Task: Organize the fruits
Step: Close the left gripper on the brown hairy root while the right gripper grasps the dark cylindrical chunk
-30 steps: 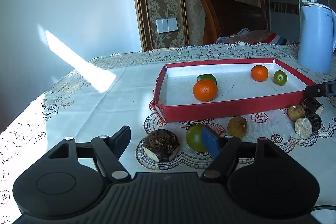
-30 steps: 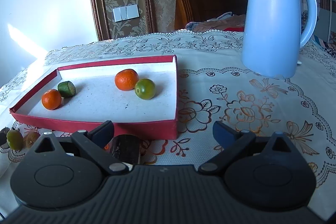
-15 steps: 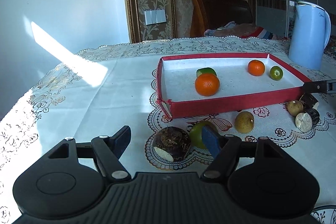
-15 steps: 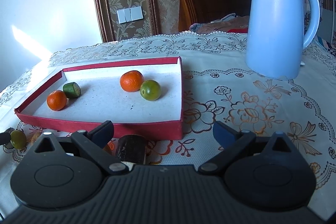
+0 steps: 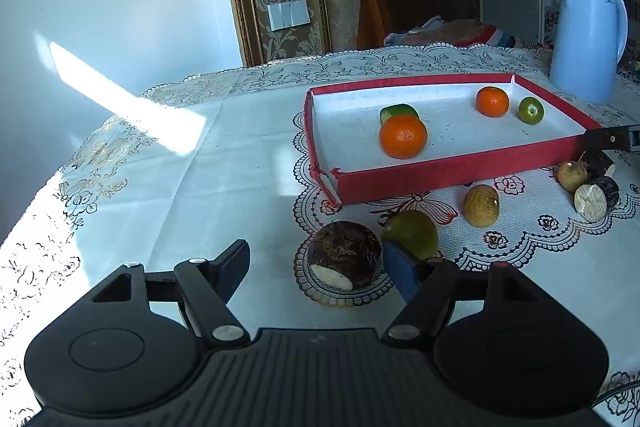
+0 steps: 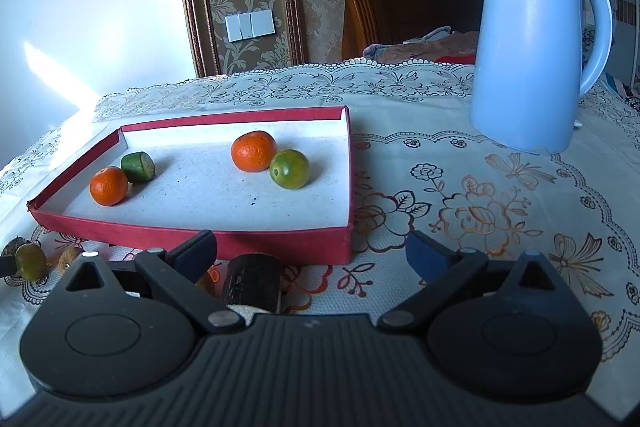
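The left claw (image 5: 316, 267) stands open and empty over the lace-covered desk (image 5: 224, 171), its fingers flanking a dark brown, rough taro-like root (image 5: 344, 254). A green round fruit (image 5: 412, 233) lies just behind the blue right finger (image 5: 402, 275). The right claw (image 6: 312, 253) also gapes wide, holding nothing, with a dark cylindrical cut piece (image 6: 254, 281) lying between its fingers near the left one. The shallow red-walled cardboard tray (image 6: 280, 247) holds two orange tangerines (image 6: 109, 185), a cut green piece (image 6: 138, 166) and a green citrus (image 6: 289, 169). A pale blue electric kettle (image 6: 532, 51) stands well apart.
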Available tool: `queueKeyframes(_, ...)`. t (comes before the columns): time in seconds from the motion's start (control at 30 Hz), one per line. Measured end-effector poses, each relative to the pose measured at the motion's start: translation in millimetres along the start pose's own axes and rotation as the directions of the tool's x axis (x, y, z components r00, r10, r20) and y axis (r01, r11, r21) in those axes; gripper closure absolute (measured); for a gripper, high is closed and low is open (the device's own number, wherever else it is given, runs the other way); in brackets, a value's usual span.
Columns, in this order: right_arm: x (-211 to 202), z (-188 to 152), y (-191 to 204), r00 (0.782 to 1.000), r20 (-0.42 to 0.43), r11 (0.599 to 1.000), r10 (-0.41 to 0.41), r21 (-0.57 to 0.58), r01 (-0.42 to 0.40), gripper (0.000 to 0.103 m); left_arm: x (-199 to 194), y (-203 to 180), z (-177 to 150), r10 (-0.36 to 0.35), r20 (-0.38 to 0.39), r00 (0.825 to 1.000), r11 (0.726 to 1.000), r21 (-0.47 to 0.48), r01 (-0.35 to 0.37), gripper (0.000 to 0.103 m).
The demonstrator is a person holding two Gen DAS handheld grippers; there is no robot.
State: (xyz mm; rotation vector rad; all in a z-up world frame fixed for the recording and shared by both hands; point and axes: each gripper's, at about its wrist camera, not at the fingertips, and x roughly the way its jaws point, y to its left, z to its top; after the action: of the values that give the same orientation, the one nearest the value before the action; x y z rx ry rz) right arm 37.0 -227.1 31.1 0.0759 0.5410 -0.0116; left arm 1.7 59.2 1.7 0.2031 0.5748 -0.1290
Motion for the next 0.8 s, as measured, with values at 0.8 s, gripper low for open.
queueKeyframes(0.8, -17.6, -7.6, 0.6, 0.999, 0.023, 1.0, 0.026, -0.005, -0.026, 0.002, 20.3, -0.5, 4.6, 0.056, -0.022, 0.998, 0.994, -0.096, -0.058, 0.062)
